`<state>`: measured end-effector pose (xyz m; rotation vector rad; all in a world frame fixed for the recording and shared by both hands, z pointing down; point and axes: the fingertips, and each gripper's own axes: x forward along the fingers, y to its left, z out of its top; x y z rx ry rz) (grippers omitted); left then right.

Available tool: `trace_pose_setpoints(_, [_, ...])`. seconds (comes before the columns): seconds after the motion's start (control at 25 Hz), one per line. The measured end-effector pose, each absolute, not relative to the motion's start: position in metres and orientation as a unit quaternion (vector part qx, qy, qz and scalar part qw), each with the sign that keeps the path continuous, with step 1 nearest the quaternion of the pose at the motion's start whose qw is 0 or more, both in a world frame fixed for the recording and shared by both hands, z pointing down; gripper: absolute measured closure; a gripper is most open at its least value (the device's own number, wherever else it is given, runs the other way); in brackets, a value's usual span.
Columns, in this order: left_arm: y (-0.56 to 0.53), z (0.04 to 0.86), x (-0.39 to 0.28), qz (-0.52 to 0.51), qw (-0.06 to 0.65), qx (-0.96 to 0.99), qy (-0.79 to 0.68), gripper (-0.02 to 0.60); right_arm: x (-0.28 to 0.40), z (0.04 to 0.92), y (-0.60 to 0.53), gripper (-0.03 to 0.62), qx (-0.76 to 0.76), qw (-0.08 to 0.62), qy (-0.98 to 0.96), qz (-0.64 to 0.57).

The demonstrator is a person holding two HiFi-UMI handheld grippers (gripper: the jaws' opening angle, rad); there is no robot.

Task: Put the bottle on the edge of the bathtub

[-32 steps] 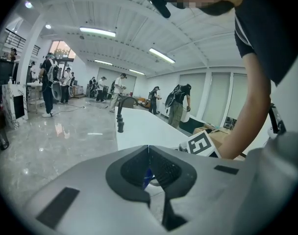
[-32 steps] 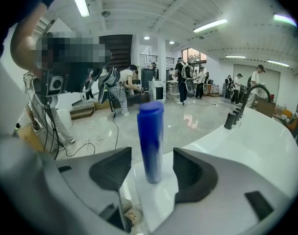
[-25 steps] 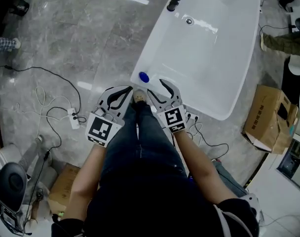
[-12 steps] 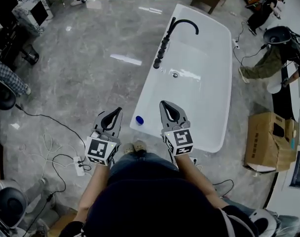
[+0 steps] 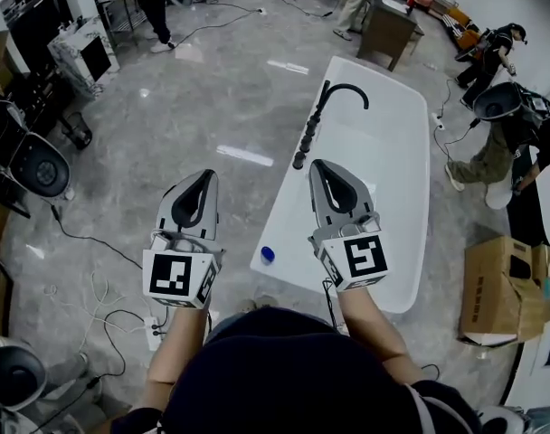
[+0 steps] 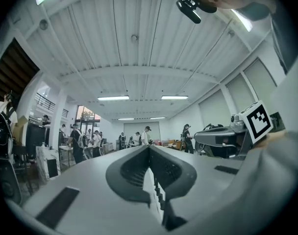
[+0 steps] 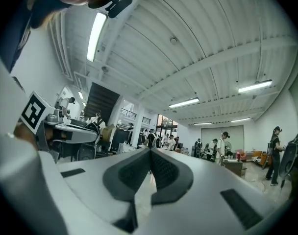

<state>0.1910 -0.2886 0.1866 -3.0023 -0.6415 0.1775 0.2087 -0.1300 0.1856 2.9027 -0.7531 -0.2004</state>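
- The room was a wide workshop with a grey marble floor, people busy along its far side, and a white bathtub with a black faucet just ahead of me.
- My left gripper was closed, jaw pressed against jaw, with nothing between them. It pointed level, out over the floor to the left of the tub.
- My right gripper was closed in the same way and also empty. In the head view it hung over the tub's left rim.
- The bottle showed from above as a blue cap and appeared to stand on the near left corner of the tub's rim. I judged the placing done.
- What worried me was how close it stood to the corner's outer side. A knock from my leg as I stood beside the tub, or a gripper brought down carelessly, could tip it onto the floor or into the tub.
- The bottle lay well below both grippers, roughly between them and nearer to me than their tips. It touched neither.
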Motion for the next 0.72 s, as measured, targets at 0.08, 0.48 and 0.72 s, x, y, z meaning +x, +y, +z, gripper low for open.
trace_pose_setpoints(0.08, [-0.291, 0.176, 0.188, 0.065, 0.036, -0.976, -0.204, 0.557, 0.206, 0.177, -0.133, 0.566, 0.962, 0.071, -0.253, -0.073])
trace_pose_setpoints(0.48, [-0.291, 0.166, 0.175, 0.064, 0.044, -0.978, -0.196, 0.557, 0.196, 0.170, -0.139, 0.566, 0.957, 0.087, -0.267, -0.072])
trace_pose_setpoints(0.72, [-0.284, 0.174, 0.170, 0.056, 0.047, -0.978, -0.197, 0.557, 0.190, 0.172, -0.135, 0.566, 0.956, 0.084, -0.272, -0.072])
